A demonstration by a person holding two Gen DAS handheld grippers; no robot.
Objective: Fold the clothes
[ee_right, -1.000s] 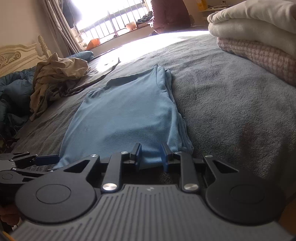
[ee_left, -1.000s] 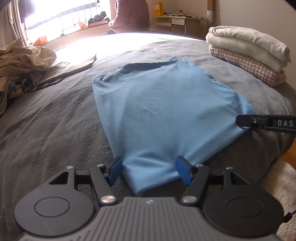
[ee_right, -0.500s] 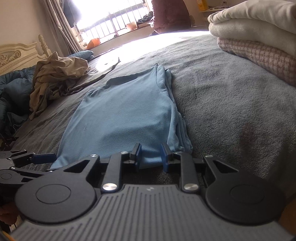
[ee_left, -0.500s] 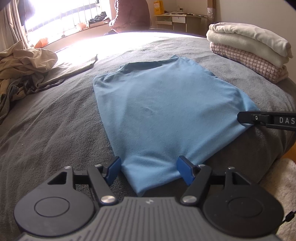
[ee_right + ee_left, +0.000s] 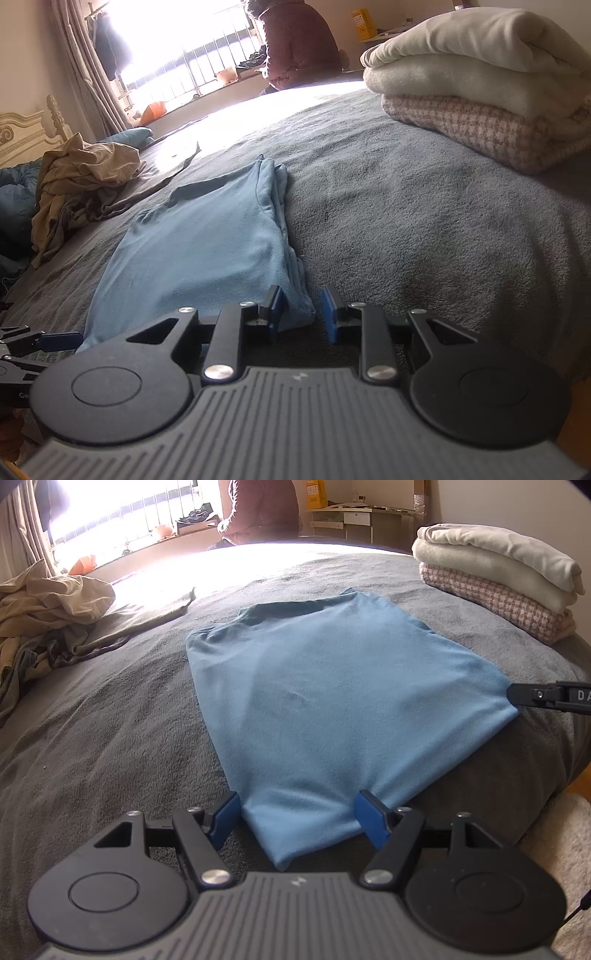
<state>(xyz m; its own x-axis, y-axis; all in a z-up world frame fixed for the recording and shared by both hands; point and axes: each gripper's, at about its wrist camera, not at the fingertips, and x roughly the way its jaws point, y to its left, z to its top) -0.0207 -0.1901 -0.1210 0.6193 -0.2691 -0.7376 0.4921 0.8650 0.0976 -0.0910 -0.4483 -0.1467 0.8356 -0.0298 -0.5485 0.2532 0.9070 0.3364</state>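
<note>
Folded blue shirt (image 5: 343, 709) flat on grey bed (image 5: 92, 738), left tongs (image 5: 301, 821) spread wide around its near corner, right tongs (image 5: 300, 309) parted at the other corner (not gripping), folded stack (image 5: 498, 576) beyond.

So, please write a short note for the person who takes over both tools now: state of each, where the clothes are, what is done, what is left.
Left tool: open, straddling the near corner of the blue shirt, not gripping.
Right tool: open around the shirt's other near corner.
Shirt lies flat on the grey bed, sides already folded in.
Folded stack sits at the far right; unfolded beige pile at the left.
Left: close both tools, fold the shirt, stack it, then do the pile.
</note>
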